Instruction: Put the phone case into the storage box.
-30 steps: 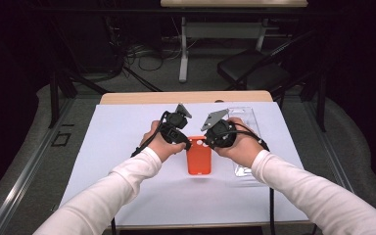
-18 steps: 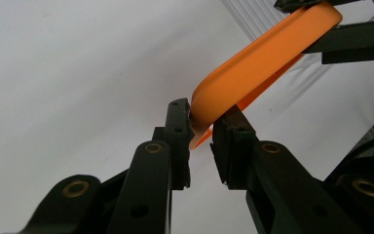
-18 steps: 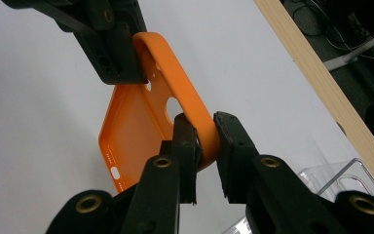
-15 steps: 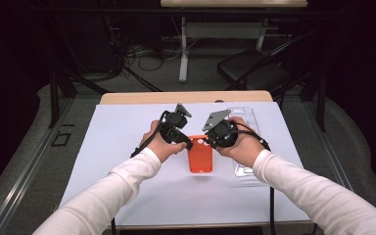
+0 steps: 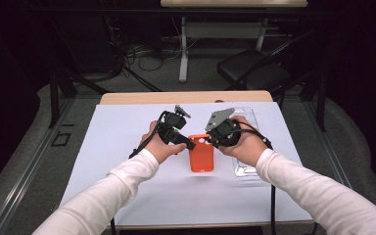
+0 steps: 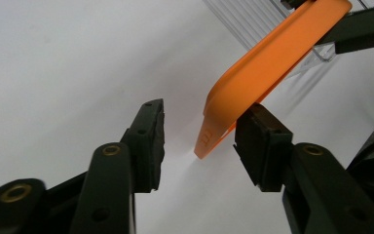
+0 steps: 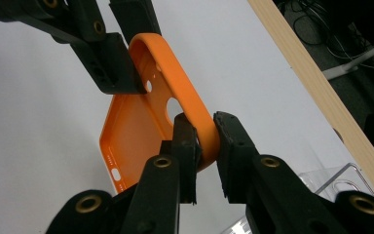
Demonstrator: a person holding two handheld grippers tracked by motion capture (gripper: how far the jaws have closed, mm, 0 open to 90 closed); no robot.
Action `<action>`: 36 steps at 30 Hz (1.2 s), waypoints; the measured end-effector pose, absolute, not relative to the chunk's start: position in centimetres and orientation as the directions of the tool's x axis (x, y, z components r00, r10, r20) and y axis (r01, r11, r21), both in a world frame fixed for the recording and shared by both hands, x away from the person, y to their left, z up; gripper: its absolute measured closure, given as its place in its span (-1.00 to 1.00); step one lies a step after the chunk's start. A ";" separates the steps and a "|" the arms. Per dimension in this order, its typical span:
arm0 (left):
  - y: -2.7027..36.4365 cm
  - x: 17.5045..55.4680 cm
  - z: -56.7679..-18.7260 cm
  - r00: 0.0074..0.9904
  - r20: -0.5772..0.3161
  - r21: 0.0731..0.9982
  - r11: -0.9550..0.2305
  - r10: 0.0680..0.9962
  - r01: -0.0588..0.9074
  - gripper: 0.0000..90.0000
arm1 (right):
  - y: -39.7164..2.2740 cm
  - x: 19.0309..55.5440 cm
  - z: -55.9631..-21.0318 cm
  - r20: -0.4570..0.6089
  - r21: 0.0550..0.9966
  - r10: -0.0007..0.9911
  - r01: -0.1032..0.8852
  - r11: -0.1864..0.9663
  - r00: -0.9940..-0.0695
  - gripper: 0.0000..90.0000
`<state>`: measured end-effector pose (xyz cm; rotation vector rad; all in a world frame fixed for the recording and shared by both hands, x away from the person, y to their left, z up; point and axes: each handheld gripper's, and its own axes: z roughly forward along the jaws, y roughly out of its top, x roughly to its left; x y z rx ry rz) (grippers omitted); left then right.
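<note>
your right gripper (image 5: 209, 141) sits just right of the frame's centre in the high view, and its jaws are pinched on the top edge of the orange phone case (image 5: 201, 153). in the right gripper view (image 7: 205, 141) you can see that grip plainly: the two black pads close on the case's rim (image 7: 185, 105) in the middle of the frame, right beside the round camera hole, with the hollow inside of the case facing the lens and running down toward the lower left.

your left gripper (image 5: 188, 144) is just left of centre in the high view, its tip at the case's upper left corner. in the left gripper view (image 6: 199, 141) its jaws stand wide apart, holding nothing; the case (image 6: 272, 63) slants from the upper right of the frame down to the middle, and its lower corner lies against the inner side of the jaw on the right, while the jaw on the left is clear of it.

the case is lifted at its far end and tilted over the white sheet (image 5: 127, 127) that covers the table (image 5: 176, 97); whether its near end touches the sheet you cannot tell from these views. a clear plastic tray (image 5: 247, 169) lies on the sheet right of centre in the high view, partly under your right hand (image 5: 242, 144); it also shows at the lower right of the right gripper view (image 7: 341, 183). your left hand (image 5: 159, 142) holds its gripper low beside the case.
</note>
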<state>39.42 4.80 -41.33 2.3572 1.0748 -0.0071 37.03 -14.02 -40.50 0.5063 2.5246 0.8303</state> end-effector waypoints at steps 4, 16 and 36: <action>5.2 39.2 -41.3 0.702 -0.219 0.491 -0.545 0.678 0.680 0.12 | -14.3 37.1 -40.3 -0.286 0.626 0.464 0.203 0.753 -0.838 0.77; 6.2 38.8 -41.0 0.735 -0.202 0.531 -0.558 0.647 0.637 0.14 | -14.7 37.3 -40.0 -0.294 0.636 0.439 0.170 0.753 -0.849 0.77; 9.3 38.4 -39.9 0.763 -0.165 0.626 -0.531 0.625 0.571 -0.02 | -16.5 37.9 -38.2 -0.311 0.676 0.425 0.116 0.727 -0.850 0.77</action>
